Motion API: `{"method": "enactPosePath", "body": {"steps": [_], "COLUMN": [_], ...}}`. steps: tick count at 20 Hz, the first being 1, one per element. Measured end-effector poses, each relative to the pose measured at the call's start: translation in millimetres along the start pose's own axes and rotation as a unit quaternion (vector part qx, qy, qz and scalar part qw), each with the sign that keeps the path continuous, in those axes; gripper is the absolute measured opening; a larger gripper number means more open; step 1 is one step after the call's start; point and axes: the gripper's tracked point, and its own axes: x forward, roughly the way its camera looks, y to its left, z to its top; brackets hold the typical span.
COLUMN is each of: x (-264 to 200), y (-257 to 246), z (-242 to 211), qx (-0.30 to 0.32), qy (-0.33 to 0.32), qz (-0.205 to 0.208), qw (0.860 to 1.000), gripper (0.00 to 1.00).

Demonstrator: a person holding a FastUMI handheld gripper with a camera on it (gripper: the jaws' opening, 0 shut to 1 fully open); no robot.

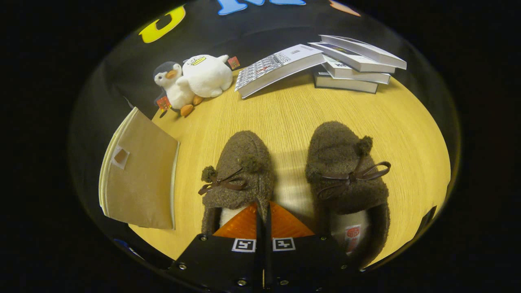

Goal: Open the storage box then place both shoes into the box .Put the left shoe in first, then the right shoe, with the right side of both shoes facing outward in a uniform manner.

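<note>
Two brown fuzzy slippers with bows and pompoms stand side by side on the wooden table point(285, 110), toes pointing away from me. My gripper point(263, 209) is over the heel opening of the left-hand shoe point(240, 171). Its fingers are closed together on the right wall of that shoe's collar. The right-hand shoe point(344, 171) stands free just to the right of the fingers, with a red label inside its heel. The beige fabric storage box point(138, 183) is to the left of the shoes at the table's edge. Its flat face with a small pull tab is turned toward me, and I cannot tell whether it is open.
Two plush toys, a penguin point(173, 87) and a white duck point(207, 75), sit at the table's far left. A stack of books point(354, 67) with one book leaning against it point(276, 67) lies at the far side. Bare table separates the shoes from the books.
</note>
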Motion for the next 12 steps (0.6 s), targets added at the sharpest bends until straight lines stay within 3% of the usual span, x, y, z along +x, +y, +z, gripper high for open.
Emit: {"method": "enactPosePath", "body": {"steps": [7, 12], "x": [-26.6, -54.6], "y": [24.8, 74.4], "z": [23.6, 49.8], "qx": [0.053, 0.062], "qy": [-0.009, -0.031], "qz": [0.032, 0.073], "qw": [0.998, 0.995], "gripper": [0.01, 0.01]}}
